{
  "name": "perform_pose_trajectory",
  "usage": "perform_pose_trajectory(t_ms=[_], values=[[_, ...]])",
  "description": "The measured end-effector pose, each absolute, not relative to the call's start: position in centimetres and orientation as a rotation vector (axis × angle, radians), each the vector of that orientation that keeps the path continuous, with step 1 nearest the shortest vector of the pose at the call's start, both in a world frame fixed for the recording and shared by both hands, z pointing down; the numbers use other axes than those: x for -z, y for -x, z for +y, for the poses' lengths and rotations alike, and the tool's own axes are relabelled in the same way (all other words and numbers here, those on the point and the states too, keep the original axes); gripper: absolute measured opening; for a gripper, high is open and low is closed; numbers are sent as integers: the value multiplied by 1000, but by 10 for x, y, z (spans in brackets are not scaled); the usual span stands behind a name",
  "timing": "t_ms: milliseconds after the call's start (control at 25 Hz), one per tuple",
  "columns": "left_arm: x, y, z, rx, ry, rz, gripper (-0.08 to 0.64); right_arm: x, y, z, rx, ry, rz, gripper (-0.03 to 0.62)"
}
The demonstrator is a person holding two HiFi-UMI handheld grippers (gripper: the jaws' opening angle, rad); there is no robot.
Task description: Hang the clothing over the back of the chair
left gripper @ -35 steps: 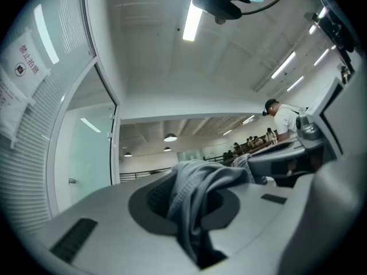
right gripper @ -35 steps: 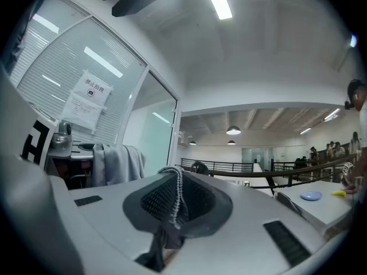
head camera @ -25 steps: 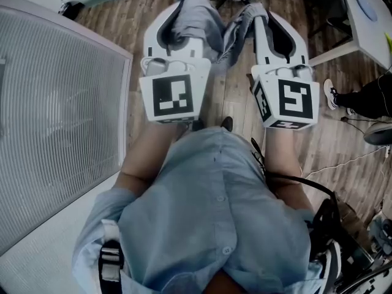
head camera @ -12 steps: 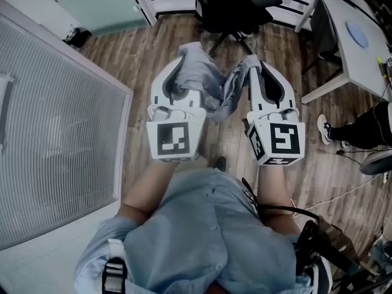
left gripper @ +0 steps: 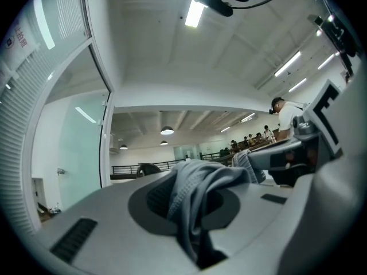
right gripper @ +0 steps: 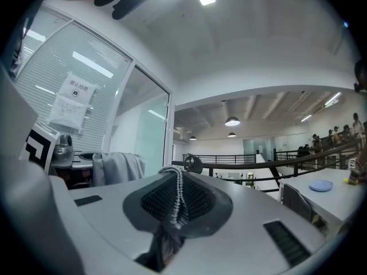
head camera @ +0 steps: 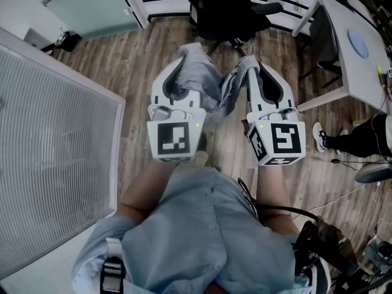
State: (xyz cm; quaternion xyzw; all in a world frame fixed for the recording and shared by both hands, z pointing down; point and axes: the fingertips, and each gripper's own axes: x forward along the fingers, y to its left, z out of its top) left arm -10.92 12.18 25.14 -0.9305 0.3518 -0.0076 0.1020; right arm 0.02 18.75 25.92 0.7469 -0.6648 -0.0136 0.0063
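Two tongs, one grey garment, one black chair.
Left tongs [head camera: 191,57] and right tongs [head camera: 255,64] each clamp narrowly on the clothing [head camera: 209,81], which sags between them above the wooden floor [head camera: 122,72], near the chair [head camera: 229,11].

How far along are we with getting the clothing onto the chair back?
Picked up: the grey clothing is off the floor, the left gripper and right gripper each with jaws shut on it. In hand: carrying it, bunched between them. Left: reaching the black chair ahead, which has nothing draped on it, then hanging and releasing.
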Motion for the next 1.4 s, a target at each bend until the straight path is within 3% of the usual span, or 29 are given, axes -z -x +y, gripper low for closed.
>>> perform_pose_trajectory(t_ms=[440,880,1400], values=[[-225,95,-6,-107,2726,1064,51,-229,-19,63,167,-2312,-2068,35],[-235,87,-67,-113,2746,1097,51,-233,-34,6,180,-2297,-2049,35],[-252,18,-139,-59,2672,1236,51,-252,-109,-67,139,-2226,-2184,35]])
